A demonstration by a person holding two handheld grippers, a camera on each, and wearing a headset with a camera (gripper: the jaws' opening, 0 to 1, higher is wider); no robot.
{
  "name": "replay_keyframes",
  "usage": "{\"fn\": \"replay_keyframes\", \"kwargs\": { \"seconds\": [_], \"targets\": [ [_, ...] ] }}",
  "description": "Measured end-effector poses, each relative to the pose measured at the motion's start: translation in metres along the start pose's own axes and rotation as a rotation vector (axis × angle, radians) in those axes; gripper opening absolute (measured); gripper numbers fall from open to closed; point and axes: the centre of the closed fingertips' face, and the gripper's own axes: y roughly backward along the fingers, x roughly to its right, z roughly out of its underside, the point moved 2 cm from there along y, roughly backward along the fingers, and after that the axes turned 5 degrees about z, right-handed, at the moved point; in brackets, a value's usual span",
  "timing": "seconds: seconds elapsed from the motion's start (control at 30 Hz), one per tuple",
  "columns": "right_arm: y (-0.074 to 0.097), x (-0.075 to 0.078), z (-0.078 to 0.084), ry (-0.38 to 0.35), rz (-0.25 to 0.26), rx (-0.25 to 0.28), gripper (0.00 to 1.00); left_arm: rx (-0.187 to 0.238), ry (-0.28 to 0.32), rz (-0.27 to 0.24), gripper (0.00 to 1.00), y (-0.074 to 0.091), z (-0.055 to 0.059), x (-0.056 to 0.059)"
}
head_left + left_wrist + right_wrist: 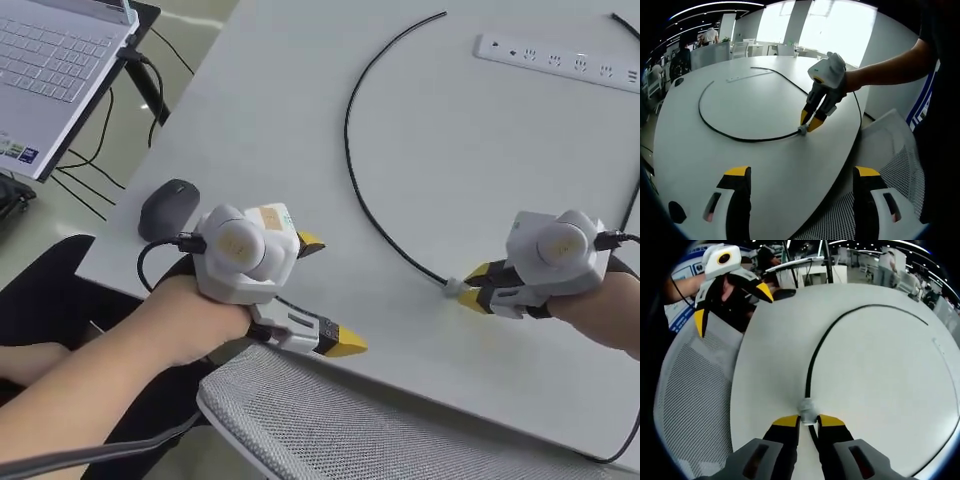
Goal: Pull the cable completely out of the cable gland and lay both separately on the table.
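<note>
The small pale plastic cable gland (pixel 807 409) lies on the table (pixel 260 120) just beyond the grey mesh chair back (pixel 300 420), close to the table edge that the chair tucks under. The right gripper (pixel 474 286) has its yellow-tipped jaws drawn almost together, and they appear to pinch the gland at their very tips, with a short dark run of cable passing back between them. That hold looks chosen to keep the fitting anchored while the cord is drawn through it. The thin, black, smooth-jacketed cable (pixel 347 140) leaves the gland and sweeps away from the chair in one wide, loose arc across the matte white tabletop, lying flat and slack. Such a round, slippery jacket will likely need a firm squeeze to slide free. The left gripper (pixel 802 171) hangs over the table edge beside the chair, its jaws spread wide and gripping nothing. It points along the table toward the gland, seemingly ready to take the cable. Cable and gland are not yet separated, so the pull itself remains to be done.
</note>
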Motion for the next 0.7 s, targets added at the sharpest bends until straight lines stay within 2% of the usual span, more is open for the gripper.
{"fn": "replay_keyframes", "kwargs": {
  "seconds": [0.2, 0.47, 0.7],
  "targets": [
    [0.003, -0.001, -0.002, -0.012, 0.003, 0.007, 0.09, 0.008, 0.0, 0.006, 0.83, 0.0, -0.003, 0.001],
    [0.011, -0.01, -0.003, -0.046, -0.014, 0.022, 0.08, 0.029, -0.006, 0.023, 0.81, -0.007, -0.015, 0.009],
    [0.028, -0.017, -0.005, -0.079, -0.027, 0.055, 0.08, 0.036, -0.023, 0.035, 0.81, -0.015, -0.027, 0.017]
  ]
}}
